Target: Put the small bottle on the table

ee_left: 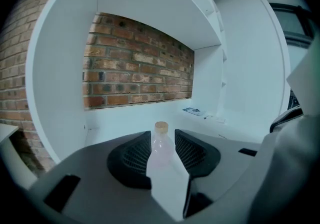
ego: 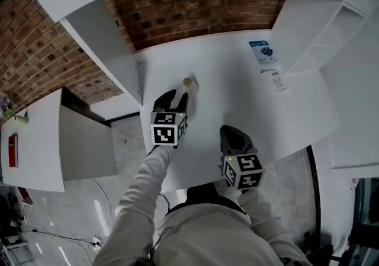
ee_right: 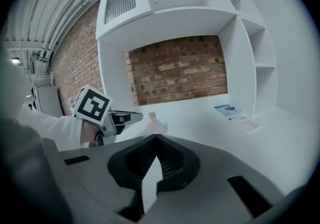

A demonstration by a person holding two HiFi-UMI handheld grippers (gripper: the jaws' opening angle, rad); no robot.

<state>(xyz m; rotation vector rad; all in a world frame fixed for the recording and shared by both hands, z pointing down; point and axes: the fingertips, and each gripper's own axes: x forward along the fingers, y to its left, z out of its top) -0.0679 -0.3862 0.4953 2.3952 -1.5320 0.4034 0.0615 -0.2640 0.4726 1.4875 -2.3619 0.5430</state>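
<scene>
White table (ego: 237,87) in a brick alcove: nearest us, the right gripper (ego: 233,133) hangs clenched on nothing, parked out of the way. Further in, the left gripper (ego: 172,98) shows jaws parted, with the small bottle (ego: 187,86) upright on the table at their tips. It looks set down, I'd say.

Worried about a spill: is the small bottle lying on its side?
No, the small bottle stands upright, its tan cap on top.

The fingers (ee_left: 120,165) of the left gripper (ee_left: 162,140) are matt black plastic with ribbed pads (ee_left: 190,152). Between them, the small bottle (ee_left: 161,152) is clear, smooth plastic, its cap (ee_left: 161,127) cork-like. Beyond them: smooth white table (ee_left: 150,115), rough brick wall (ee_left: 135,68).
</scene>
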